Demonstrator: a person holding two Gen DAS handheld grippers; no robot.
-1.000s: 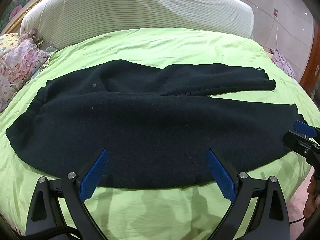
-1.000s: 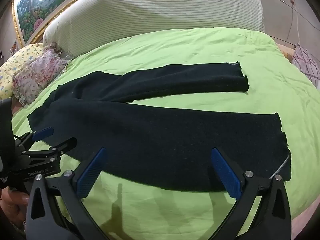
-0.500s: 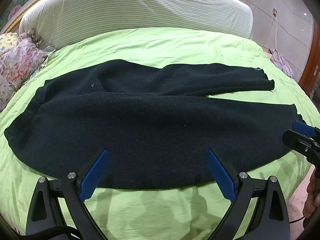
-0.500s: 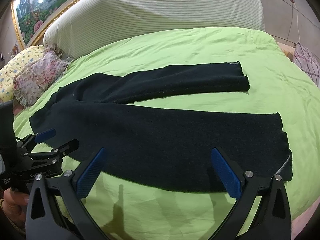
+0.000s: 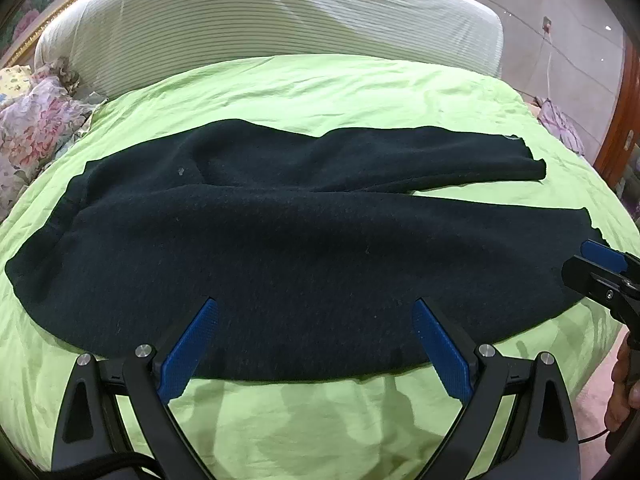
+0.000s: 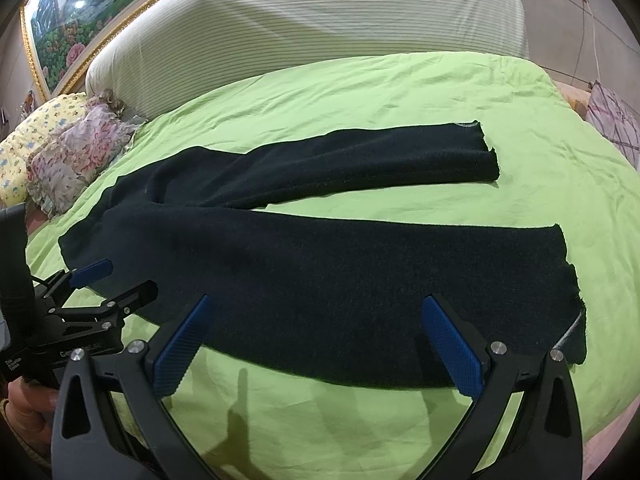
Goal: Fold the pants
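Observation:
Dark pants lie flat on the green bed, waist to the left, both legs spread to the right; they also show in the right wrist view. My left gripper is open and empty, hovering over the near edge of the near leg around its middle. My right gripper is open and empty above the near edge of the same leg, closer to the hem. Each gripper shows in the other's view: the right one at the right edge, the left one at the left.
The green bedsheet covers a round bed with a striped white headboard behind. Floral pillows lie at the left. A patterned cloth sits off the bed's right side. The bed's front edge drops off just below the grippers.
Both grippers have drifted slightly, staying open over the near leg. The pants have not moved.

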